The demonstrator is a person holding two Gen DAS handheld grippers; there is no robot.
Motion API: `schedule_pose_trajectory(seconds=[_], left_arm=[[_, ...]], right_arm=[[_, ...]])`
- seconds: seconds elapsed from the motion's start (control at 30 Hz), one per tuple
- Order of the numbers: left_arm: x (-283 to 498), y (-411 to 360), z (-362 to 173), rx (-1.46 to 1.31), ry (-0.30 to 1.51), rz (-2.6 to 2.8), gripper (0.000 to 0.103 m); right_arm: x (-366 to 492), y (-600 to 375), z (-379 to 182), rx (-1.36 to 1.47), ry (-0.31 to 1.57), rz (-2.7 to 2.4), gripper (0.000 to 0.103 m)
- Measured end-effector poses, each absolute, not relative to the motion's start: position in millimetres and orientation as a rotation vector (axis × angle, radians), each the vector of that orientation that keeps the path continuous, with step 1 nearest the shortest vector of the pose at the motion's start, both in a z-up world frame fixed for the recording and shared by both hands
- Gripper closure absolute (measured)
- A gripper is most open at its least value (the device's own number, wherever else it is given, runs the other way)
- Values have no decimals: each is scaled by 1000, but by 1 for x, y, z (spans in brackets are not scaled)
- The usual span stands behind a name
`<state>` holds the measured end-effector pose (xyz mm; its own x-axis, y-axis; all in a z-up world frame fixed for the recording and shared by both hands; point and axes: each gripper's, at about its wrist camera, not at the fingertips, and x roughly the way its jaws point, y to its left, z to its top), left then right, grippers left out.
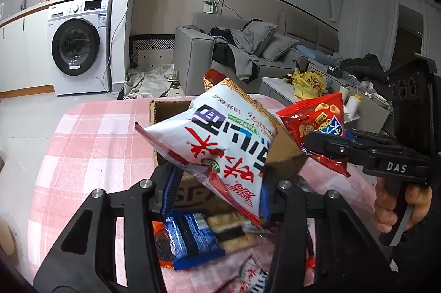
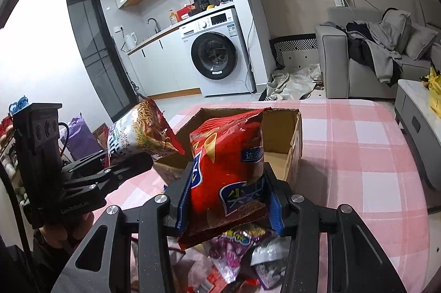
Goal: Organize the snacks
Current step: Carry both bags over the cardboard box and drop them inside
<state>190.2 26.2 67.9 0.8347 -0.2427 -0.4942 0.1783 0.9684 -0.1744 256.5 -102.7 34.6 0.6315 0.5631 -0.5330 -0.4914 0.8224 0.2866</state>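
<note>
Left gripper (image 1: 215, 191) fingers clamp the white noodle-snack bag (image 1: 217, 138); right gripper (image 2: 228, 199) fingers clamp the red chip bag (image 2: 228, 169). Both bags hang above the worktop (image 2: 358, 155), the open cardboard box (image 2: 292, 144) just beyond, the red bag apparently nearer.

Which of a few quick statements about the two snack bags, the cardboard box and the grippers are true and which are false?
1. The left gripper is shut on the white crinkly snack bag. True.
2. The right gripper is open and empty. False: it is shut on the red foil snack bag.
3. The open brown cardboard box sits on the pink checked tablecloth. True.
4. Both bags lie inside the box. False: both are held up in the grippers.
</note>
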Motion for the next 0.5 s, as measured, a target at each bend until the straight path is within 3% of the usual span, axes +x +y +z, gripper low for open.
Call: schedule_pose_trajectory(seconds=[0.5], left_arm=[[261, 37, 48, -85, 551, -179, 60]], right_arm=[[305, -91, 24, 172, 687, 597, 57]])
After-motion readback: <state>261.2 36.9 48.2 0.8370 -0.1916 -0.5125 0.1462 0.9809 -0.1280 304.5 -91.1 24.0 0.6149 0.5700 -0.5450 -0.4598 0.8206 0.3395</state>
